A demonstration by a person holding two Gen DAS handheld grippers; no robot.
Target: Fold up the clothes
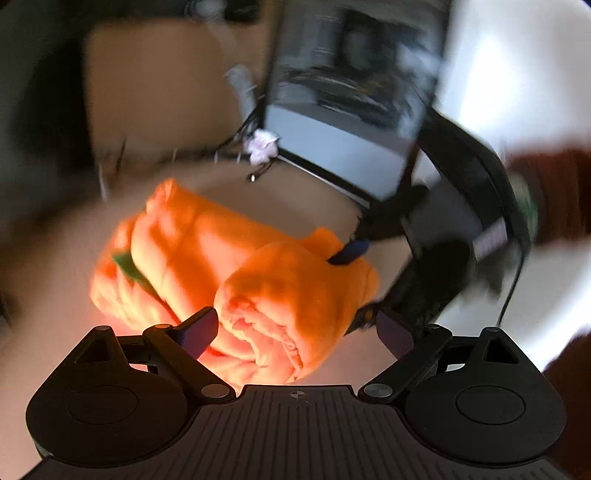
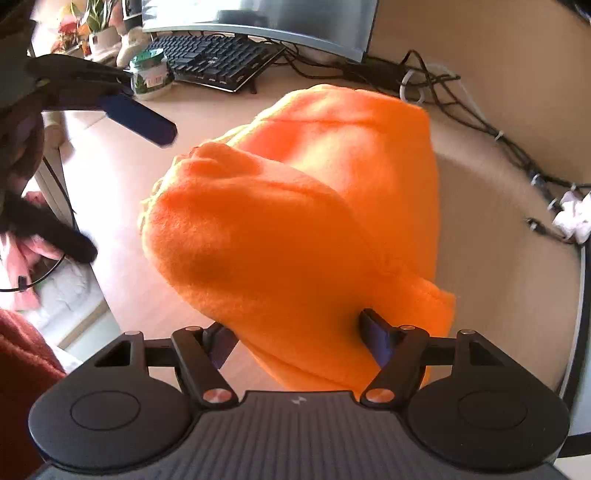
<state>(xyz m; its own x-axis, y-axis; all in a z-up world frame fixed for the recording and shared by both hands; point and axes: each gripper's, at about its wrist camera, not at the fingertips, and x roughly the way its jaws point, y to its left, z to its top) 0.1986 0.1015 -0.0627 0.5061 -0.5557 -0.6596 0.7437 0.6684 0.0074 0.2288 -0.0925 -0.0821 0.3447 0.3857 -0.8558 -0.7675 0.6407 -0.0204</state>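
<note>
On tabletop, orange fleece bundled; right tool spread around fleece edge (nothing pinched); left tool spread; square bundle edges, press flat.

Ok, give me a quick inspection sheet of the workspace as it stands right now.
Surface: beige desk, bare around the garment.
Job's things: orange fleece garment, bunched and rolled, not flat.
Clutter: lidded jar, keyboard, monitor, crumpled white tissue.
Grippers: right tongs open, fingers either side of the fleece; left tongs open around its near end.
Cables: black tangle at the desk's back edge.
Surroundings: plants by a bright window; left view is motion-blurred.
</note>
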